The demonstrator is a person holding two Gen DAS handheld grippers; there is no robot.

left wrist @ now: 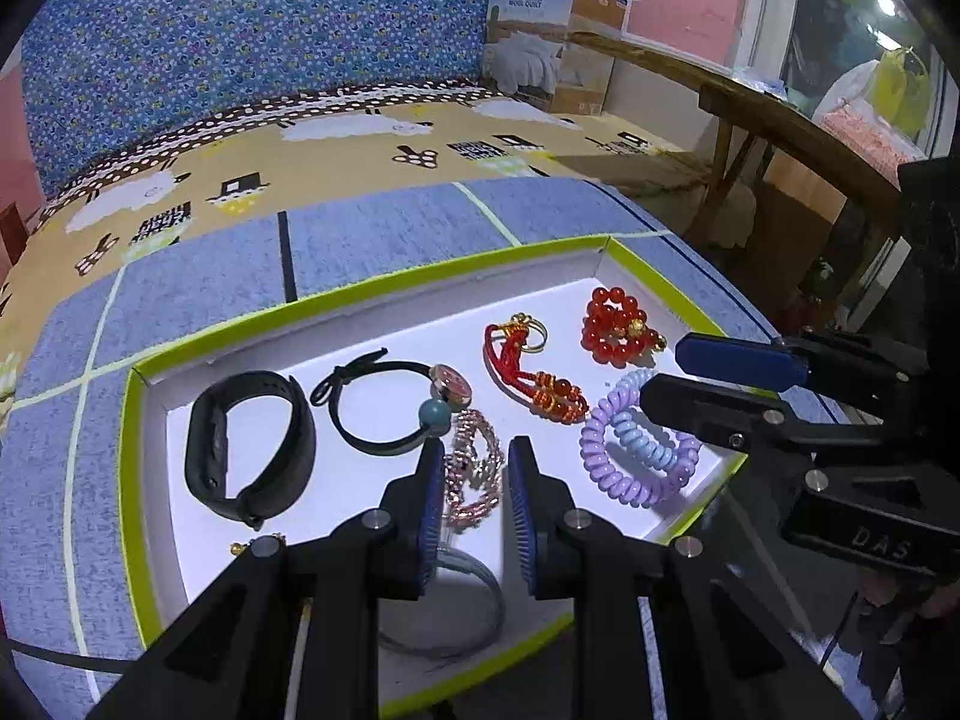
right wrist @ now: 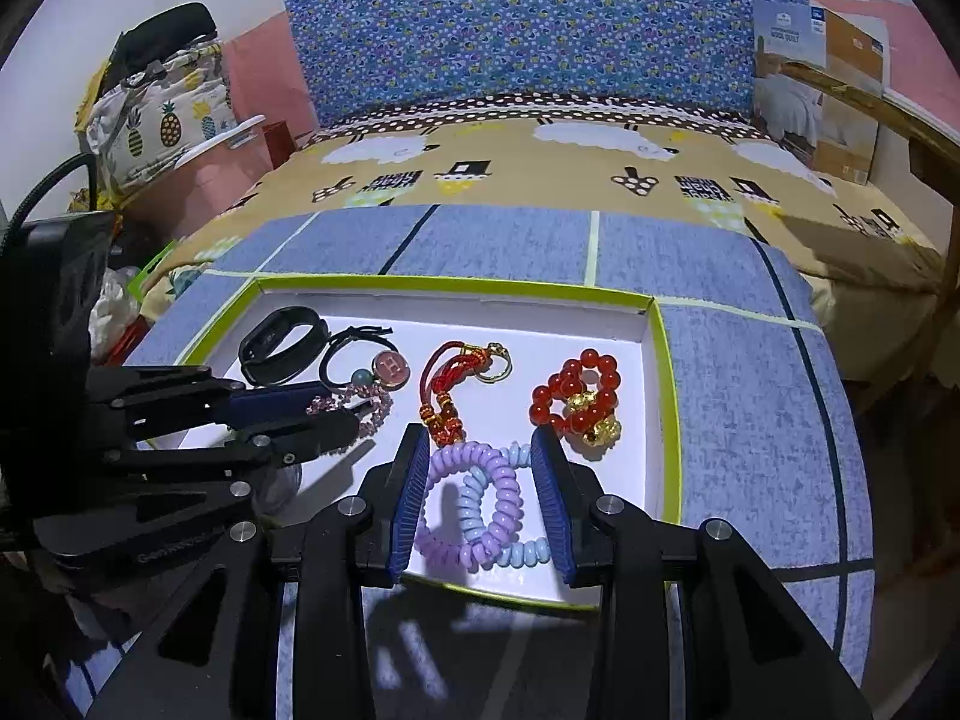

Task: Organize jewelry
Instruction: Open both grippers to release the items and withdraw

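Hovering both tongs over the near edge of the lime-rimmed tray (right wrist: 671,420), which sits on the blue mat (right wrist: 750,420).

Right gripper (right wrist: 480,498): jaws apart, straddling the lilac and pale-blue spiral hair ties (right wrist: 480,498) at the tray's near right corner. Pads look clear of the coils on both sides, so nothing is clamped. The two ties lie flat and interlinked, their long axis running roughly along the near edge.

Left gripper (left wrist: 474,480): jaws apart over the pink beaded bracelet (left wrist: 474,462), near the middle of the near edge. The bracelet lies between the pads, not pinched, strung out front to back. A grey ring-shaped piece (left wrist: 474,612) lies under the fingers, closer to me; can't tell what it is.

Further in, items sit spaced in a row, so I read it as sorting one piece per spot:
- black fitness band (left wrist: 252,444), left end, on its side, long axis front to back
- black hair tie with charm (left wrist: 384,408)
- red knotted cord with gold ring (right wrist: 462,384), ring end pointing at the far edge
- red bead bracelet with gold charms (right wrist: 576,402), bunched at the far right corner

My guess: layout is mostly done, only the near pieces are left.
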